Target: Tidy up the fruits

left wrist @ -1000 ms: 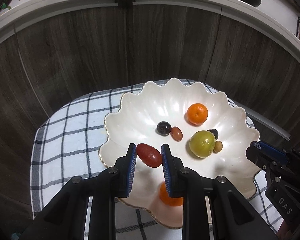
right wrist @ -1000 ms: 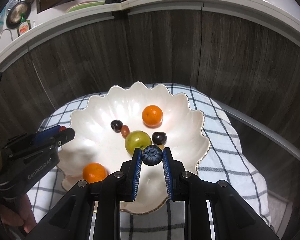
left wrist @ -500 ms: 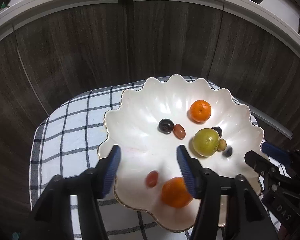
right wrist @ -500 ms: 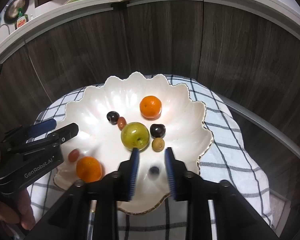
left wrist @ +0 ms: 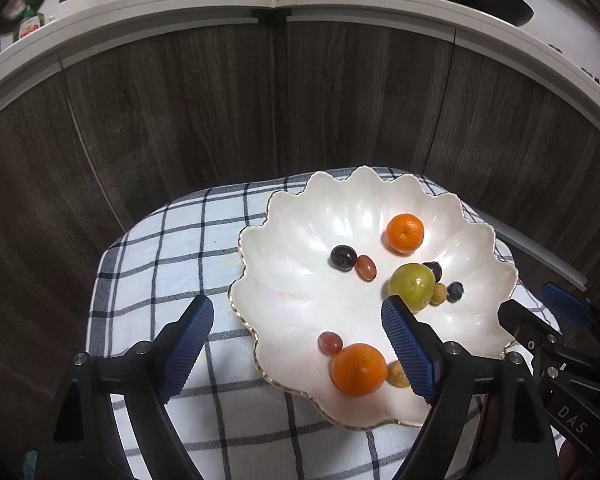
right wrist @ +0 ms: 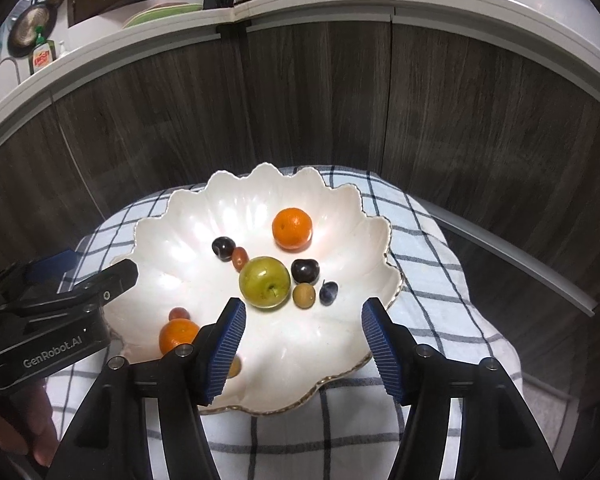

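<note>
A white scalloped bowl (left wrist: 300,292) (right wrist: 172,216) sits on a checked cloth. In it lie two oranges (left wrist: 405,232) (left wrist: 358,368), a green fruit (left wrist: 411,286) (right wrist: 264,281), dark plums (left wrist: 343,256) (right wrist: 305,271), red grape tomatoes (left wrist: 331,341) (left wrist: 366,267), a blueberry (left wrist: 455,291) (right wrist: 328,292) and small tan fruits (right wrist: 303,295). My left gripper (left wrist: 298,344) is open and empty above the bowl's near left rim. My right gripper (right wrist: 303,344) is open and empty above the bowl's near side.
The checked cloth (left wrist: 160,264) covers a small round table. Dark wood cabinet fronts (left wrist: 220,120) stand close behind it, under a white counter edge (left wrist: 180,12). A grey rail (right wrist: 520,260) runs at the right.
Both grippers opened wide and drew back. The left let go of the red grape tomato, which now lies by the near orange. The right dropped the blueberry beside the green fruit.
</note>
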Demonstrator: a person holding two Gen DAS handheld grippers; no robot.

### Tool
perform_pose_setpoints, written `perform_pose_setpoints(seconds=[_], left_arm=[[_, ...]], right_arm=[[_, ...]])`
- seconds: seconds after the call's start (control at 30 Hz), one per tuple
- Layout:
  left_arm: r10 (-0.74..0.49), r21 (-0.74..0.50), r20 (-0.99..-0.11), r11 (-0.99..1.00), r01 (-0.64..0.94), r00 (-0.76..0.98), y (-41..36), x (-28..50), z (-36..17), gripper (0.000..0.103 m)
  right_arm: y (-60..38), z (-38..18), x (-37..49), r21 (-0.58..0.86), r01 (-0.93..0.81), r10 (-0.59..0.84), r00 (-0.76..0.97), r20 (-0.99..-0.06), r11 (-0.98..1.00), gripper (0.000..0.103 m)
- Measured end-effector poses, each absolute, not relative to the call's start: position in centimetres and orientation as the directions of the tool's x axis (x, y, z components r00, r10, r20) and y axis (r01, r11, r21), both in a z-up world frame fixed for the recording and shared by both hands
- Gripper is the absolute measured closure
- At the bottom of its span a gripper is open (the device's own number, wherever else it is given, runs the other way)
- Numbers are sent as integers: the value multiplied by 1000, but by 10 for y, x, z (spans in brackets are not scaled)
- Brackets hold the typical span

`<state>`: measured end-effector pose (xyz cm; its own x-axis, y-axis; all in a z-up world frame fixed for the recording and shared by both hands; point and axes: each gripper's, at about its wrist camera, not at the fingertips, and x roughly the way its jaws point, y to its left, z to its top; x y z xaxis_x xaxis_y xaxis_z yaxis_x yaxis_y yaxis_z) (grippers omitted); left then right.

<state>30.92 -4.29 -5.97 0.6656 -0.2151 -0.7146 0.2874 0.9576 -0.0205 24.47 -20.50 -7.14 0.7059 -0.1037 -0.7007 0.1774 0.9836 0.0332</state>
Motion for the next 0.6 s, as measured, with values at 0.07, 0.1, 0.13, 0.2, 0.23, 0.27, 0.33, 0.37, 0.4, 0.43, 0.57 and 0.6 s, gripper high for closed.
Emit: perform_pose_setpoints(seconds=[0.07, 0.1, 0.13, 0.2, 0.23, 0.27, 0.33, 0.37, 0.4, 0.43, 0.57, 0.6], left_arm=[[-213, -20, -710, 959, 283, 671, -41, 305, -56, 17], [-212, -19, -708, 959, 282, 673, -40, 303, -54, 17], [-211, -19, -706, 960, 279, 676, -39, 301, -52, 16], [-205, -16, -701, 962, 272, 683, -36, 295, -48, 15], [-202, -15, -698, 963, 269, 687, -35, 292, -45, 15], [-200, -14, -695, 964, 265, 691, -33, 288, -42, 14], [-195, -12, -691, 966, 259, 696, -30, 282, -38, 13], [-186, -8, -687, 969, 249, 702, -28, 276, -35, 13], [-182, -6, -685, 970, 244, 706, -27, 274, -33, 12], [-177, -3, -682, 971, 239, 710, -25, 269, -30, 11], [-156, 10, -674, 975, 221, 722, -20, 251, -21, 8], [-155, 11, -673, 976, 219, 724, -20, 248, -19, 8]], right_arm=[[-204, -67, 241, 32, 177, -106, 712, -694, 984, 41], [-203, -65, 240, 30, 176, -107, 715, -691, 984, 41], [-203, -63, 238, 29, 175, -107, 719, -687, 984, 41], [-202, -58, 233, 28, 171, -107, 726, -680, 985, 41], [-201, -57, 232, 27, 171, -107, 727, -678, 985, 41], [-200, -55, 229, 26, 169, -108, 730, -675, 985, 41], [-198, -52, 225, 19, 165, -110, 734, -671, 986, 41], [-196, -49, 222, 14, 163, -112, 737, -666, 986, 41], [-196, -48, 220, 11, 161, -113, 739, -664, 987, 41], [-195, -46, 217, 9, 158, -113, 742, -661, 987, 41], [-192, -36, 204, 2, 151, -115, 759, -641, 989, 40], [-192, -35, 201, 3, 149, -113, 763, -637, 989, 37]])
